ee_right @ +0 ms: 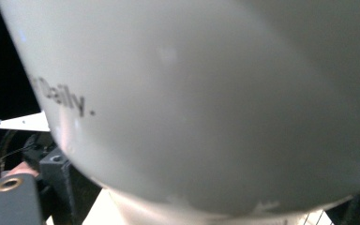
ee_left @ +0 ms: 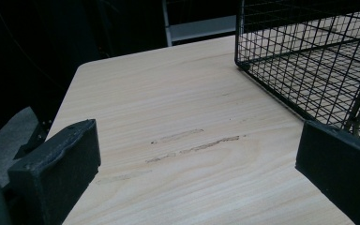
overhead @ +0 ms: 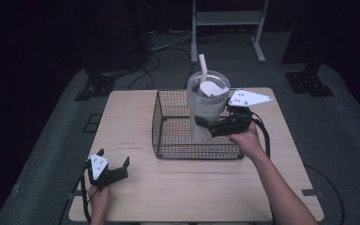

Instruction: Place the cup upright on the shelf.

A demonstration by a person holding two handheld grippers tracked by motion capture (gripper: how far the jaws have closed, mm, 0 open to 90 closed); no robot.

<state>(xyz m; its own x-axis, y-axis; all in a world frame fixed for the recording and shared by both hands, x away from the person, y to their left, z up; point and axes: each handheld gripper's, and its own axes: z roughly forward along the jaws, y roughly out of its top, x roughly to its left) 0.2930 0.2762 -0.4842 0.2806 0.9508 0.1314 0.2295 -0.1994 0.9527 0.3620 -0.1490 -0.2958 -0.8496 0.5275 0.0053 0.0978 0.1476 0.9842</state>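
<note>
Pale, frosted tumbler (overhead: 205,110) with straw and lid sits upright over the wire basket (overhead: 168,126), clamped in your right gripper (overhead: 205,127); "Daily." reads on its wall. At eight o'clock, your left gripper (overhead: 114,161) rests on the table (overhead: 192,187), jaws spread.

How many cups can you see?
1. The cup, with a lid and straw, is held by the right gripper above the wire basket on the table. The basket looks empty, so none seems hidden.
</note>
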